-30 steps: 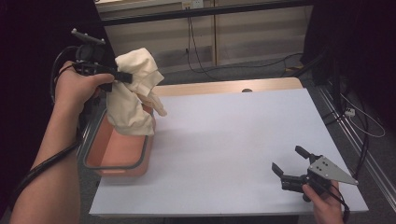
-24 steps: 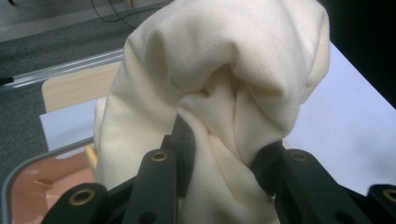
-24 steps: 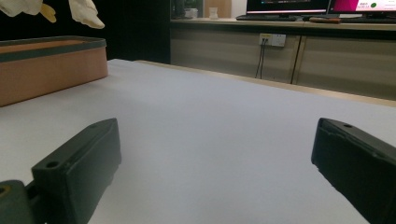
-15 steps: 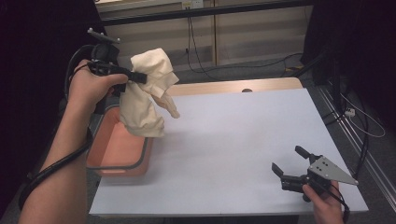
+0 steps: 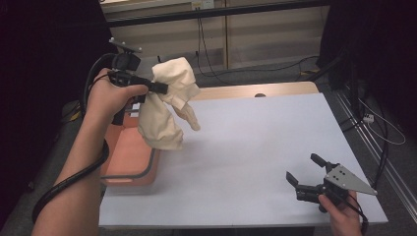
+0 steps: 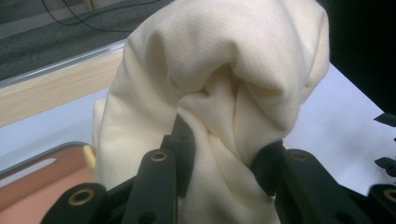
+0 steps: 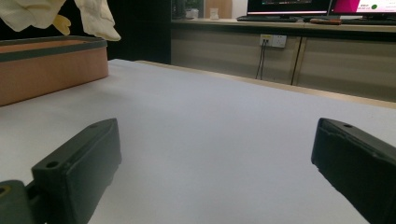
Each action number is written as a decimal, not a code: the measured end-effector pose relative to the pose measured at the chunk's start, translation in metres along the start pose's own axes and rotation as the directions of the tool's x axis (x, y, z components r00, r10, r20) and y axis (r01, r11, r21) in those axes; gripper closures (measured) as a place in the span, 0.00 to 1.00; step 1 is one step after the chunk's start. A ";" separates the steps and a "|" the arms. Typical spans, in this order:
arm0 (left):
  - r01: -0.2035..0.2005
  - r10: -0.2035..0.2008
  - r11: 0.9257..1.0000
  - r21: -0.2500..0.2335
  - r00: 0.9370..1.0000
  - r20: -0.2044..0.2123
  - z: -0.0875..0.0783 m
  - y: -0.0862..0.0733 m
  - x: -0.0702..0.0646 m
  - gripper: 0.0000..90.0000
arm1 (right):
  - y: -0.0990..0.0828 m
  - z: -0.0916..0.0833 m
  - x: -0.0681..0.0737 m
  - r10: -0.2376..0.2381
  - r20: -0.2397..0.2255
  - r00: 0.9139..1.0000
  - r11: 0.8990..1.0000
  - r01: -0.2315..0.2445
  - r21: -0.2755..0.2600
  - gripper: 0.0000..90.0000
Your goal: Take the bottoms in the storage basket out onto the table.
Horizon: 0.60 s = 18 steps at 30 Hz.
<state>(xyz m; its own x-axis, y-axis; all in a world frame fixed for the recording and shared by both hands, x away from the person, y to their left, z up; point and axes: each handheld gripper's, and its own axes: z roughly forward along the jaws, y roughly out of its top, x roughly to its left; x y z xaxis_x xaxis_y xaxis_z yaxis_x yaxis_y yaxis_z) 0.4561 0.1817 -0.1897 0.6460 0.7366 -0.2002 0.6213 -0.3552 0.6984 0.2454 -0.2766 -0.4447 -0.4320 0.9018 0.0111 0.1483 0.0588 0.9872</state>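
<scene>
A cream cloth (image 5: 167,105) hangs bunched in the air above the table's left side, over the right edge of an orange bin (image 5: 129,158). My left gripper (image 5: 160,88) is shut on the cloth's upper part, held up by a hand. In the left gripper view the cloth (image 6: 219,88) bulges between both black jaws. The cloth's lower ends (image 7: 95,16) dangle over the bin (image 7: 51,65) in the right gripper view. My right gripper (image 5: 305,173) rests low at the near right corner, open, with nothing between its fingers.
The white table top (image 5: 255,147) spreads between the bin and the right gripper. A wooden strip (image 5: 246,91) runs along the far edge. Cables (image 5: 378,128) lie on the floor at the right. Monitors (image 7: 322,7) stand on a far desk.
My left gripper has lifted the cloth out of the bin and carried it up and to the right. The right gripper has stayed in place.
</scene>
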 end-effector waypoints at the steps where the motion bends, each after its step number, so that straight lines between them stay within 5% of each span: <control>1: -0.001 0.001 1.000 0.001 1.000 0.002 0.002 -0.001 -0.001 0.76 | 0.000 0.000 0.000 0.001 0.000 1.000 1.000 -0.001 0.000 0.01; 18: -0.036 0.035 0.999 0.019 0.998 0.061 0.033 -0.014 -0.013 0.76 | 0.000 0.000 0.000 0.001 0.000 1.000 1.000 -0.001 -0.002 0.01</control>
<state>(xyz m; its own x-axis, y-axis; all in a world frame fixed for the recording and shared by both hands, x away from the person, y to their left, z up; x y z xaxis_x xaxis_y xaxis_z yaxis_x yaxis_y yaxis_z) 0.4534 0.1584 -0.2195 0.6930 0.6875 -0.2171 0.6062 -0.3926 0.6917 0.2450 -0.2764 -0.4445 -0.4321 0.9017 0.0123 0.1473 0.0571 0.9874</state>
